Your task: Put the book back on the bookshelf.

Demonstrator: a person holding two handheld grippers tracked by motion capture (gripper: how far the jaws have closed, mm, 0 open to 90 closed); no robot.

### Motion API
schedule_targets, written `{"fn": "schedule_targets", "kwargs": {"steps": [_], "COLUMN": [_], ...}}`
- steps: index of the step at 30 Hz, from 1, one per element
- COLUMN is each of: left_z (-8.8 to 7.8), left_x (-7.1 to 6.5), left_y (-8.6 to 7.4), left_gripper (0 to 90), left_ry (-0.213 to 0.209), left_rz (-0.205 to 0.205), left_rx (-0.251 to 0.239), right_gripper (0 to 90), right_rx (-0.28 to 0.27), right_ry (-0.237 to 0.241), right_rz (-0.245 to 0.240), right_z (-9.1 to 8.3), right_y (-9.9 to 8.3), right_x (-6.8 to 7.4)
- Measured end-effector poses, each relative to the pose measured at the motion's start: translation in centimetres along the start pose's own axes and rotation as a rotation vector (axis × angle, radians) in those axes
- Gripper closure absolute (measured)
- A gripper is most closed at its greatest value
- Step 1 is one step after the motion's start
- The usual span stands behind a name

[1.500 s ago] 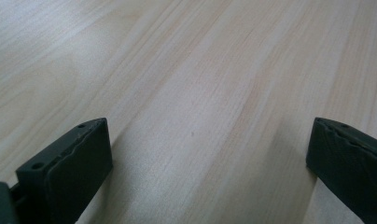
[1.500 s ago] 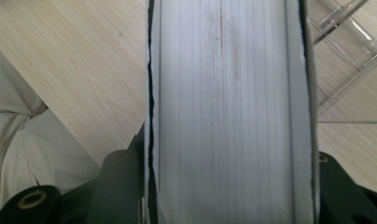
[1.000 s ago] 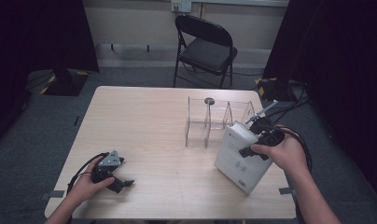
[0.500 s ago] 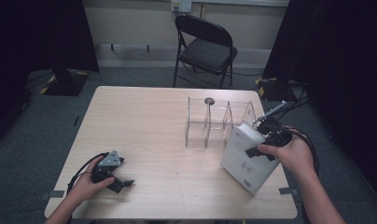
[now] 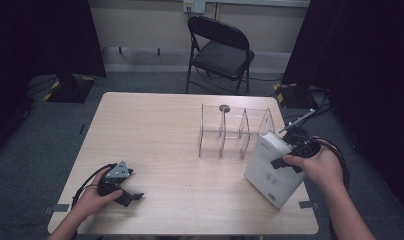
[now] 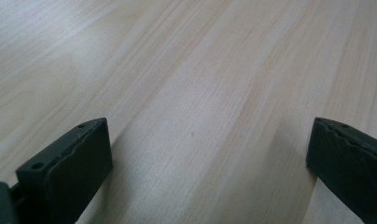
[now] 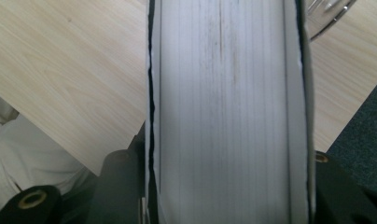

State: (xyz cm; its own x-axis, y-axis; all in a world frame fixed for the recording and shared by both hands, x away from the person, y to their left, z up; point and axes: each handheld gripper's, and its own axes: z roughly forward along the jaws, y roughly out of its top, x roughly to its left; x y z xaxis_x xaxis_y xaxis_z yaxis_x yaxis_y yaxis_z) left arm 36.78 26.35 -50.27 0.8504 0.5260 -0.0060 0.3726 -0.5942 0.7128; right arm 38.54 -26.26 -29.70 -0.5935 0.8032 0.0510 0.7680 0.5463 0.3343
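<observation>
right gripper (image 5: 286, 162): its fingers (image 7: 119, 186) clamp a thick white book (image 5: 274, 167) across its covers; the right gripper view looks straight along the page block, one finger pressed on each cover.
book, change: compared with a second ago it stands steeper and sits a little farther toward 3 o'clock on the surface (image 5: 155, 135), its top edge now tipped up toward the rack rather than lying back toward the person.
book, place: lower corner near the surface's 4 o'clock edge, upper corner just beside the clear acrylic rack (image 5: 235, 131), on the rack's 4 o'clock side.
rack: upright dividers, slots empty, at about 2 o'clock from the surface's middle.
meaning: the book is being stood up and squared with the dividers; filing it into a slot looks like the step in hand, not yet done.
left gripper (image 5: 127, 192): fingers (image 6: 70, 163) spread wide with nothing between them, resting on the bare surface at 7 o'clock, unmoved.
beyond: folding chair (image 5: 220, 50) at 12 o'clock past the far edge.
</observation>
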Motion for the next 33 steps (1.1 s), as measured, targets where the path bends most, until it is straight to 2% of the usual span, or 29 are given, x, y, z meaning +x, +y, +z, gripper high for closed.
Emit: {"fn": "schedule_targets", "kwargs": {"steps": [5,9,26,30,33], "left_z": [0.0,0.0,0.0,0.0,0.0], "left_x": [0.0,0.0,0.0,0.0,0.0], "left_y": [0.0,0.0,0.0,0.0,0.0], "left_gripper": [0.0,0.0,0.0,0.0,0.0], "left_ry": [0.000,-0.001,0.000,0.000,0.001], "left_rz": [0.000,0.000,0.000,0.000,0.000], "left_rx": [0.000,-0.002,0.000,0.000,0.000], "right_gripper": [52.4,52.4,52.5,52.4,52.4], "right_rx": [-0.016,-0.010,-0.005,-0.006,-0.005], "right_ry": [-0.007,-0.015,-0.050,-0.057,-0.055], "right_rz": [0.023,0.021,0.077,0.102,0.149], "right_z": [0.0,0.0,0.2,0.3,0.2], "right_y": [-0.1,0.2,1.5,1.8,2.1], "right_x": [-0.3,-0.3,-0.8,-0.9,-1.0]}}
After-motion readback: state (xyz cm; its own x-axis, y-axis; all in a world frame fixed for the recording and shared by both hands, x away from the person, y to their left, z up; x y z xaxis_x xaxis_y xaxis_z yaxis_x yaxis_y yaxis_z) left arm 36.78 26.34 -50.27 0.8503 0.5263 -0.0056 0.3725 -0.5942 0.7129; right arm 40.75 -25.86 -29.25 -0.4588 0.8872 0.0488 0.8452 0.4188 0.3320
